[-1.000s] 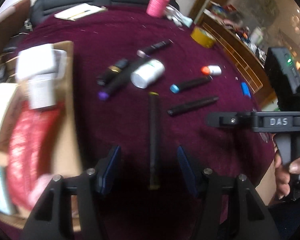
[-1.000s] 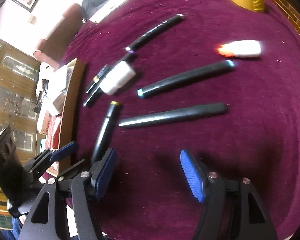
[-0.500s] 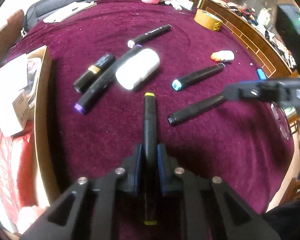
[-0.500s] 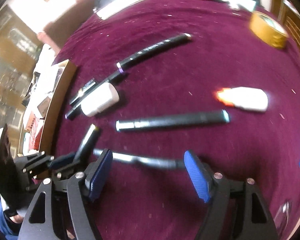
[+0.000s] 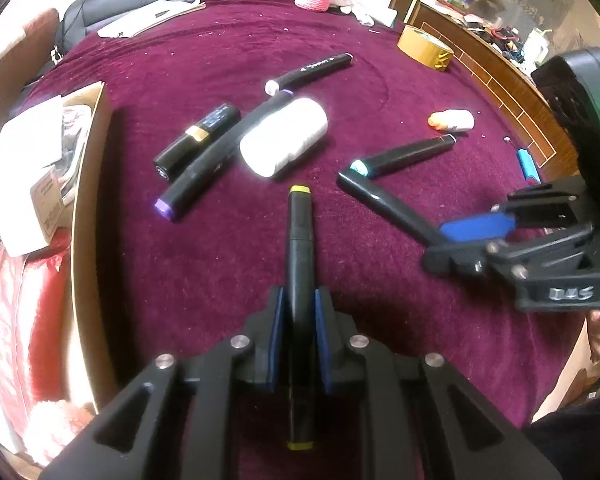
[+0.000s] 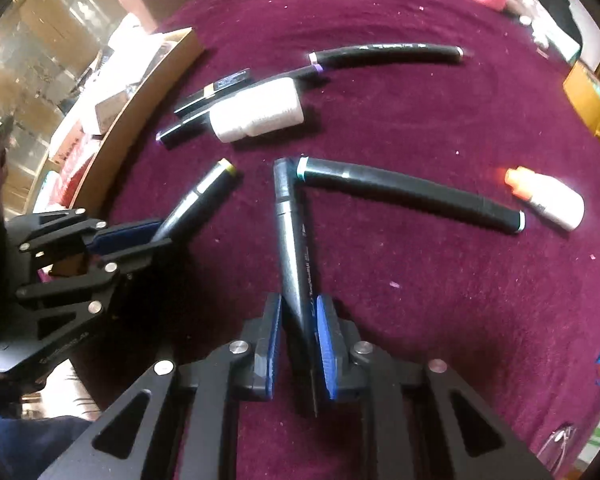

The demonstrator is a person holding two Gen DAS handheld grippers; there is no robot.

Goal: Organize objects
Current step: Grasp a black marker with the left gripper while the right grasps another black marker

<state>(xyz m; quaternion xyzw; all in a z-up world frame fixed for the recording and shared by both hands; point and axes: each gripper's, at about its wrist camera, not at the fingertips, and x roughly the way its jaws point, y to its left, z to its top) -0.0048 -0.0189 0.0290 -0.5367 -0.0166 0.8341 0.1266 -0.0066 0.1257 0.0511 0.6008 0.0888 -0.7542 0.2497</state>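
On the maroon cloth (image 5: 380,80), just short of the white bottle (image 5: 283,137), the left gripper (image 5: 298,320) is clamped on the yellow-capped marker (image 5: 299,240), pads gripping the barrel toward its near end, far cap pointing at that bottle. To the right of the bottle, the right gripper (image 6: 298,330) is closed on a plain black marker (image 6: 290,224), its jaws having just been closing onto the barrel; that marker's far tip lies against the teal-capped marker (image 6: 412,194). Judged handling: markers are light, rigid and smooth-barrelled, so liable to roll or pivot in the pads; a mid-barrel hold would balance better than the present end hold. The bottle looks light, round and prone to rolling. Count: five long markers (yellow, plain black, teal, purple-capped (image 5: 204,172), white-tipped (image 5: 312,72)), one short black tube with a gold band (image 5: 198,140), one white bottle, one small orange-capped bottle (image 5: 452,120), one tape roll (image 5: 424,47), one cardboard box (image 5: 88,184) left of the bottle.
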